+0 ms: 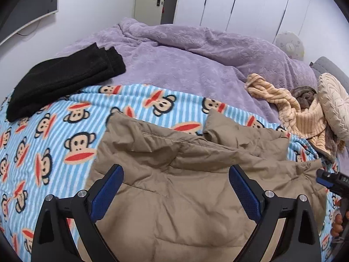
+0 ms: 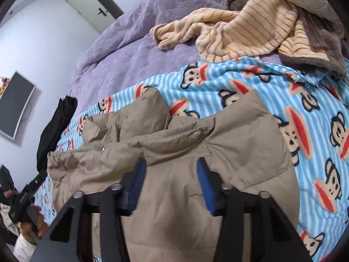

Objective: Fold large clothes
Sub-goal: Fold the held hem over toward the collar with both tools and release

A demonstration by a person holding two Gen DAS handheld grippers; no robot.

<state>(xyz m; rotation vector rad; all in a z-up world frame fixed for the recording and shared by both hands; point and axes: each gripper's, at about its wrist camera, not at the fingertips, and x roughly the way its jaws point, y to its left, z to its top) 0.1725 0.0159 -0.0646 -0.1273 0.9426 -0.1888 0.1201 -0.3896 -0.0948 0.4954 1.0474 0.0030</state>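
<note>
— Bedroom first: what carries everything?

— White walls and wardrobe doors behind a wide bed under a quilted lilac bedspread (image 1: 192,65). Across its near part lies a blue-striped fleece blanket printed with monkey faces (image 1: 54,135), and on the blanket's middle lies the puffy tan quilted jacket (image 1: 174,174).

— How far along?

— I'd judge partly: the jacket looks doubled once but rumpled, its final folds left. A folded black garment (image 1: 63,78) rests at the blanket's far left edge; a crumpled cream striped fleece garment (image 1: 290,109) waits at its far right.

— Any containers?

— None visible.

— Grippers?

— Left gripper (image 1: 175,187) spread wide above the jacket, holding nothing. Right gripper (image 2: 171,181) also parted over the jacket; whether it touches, I cannot tell.
</note>
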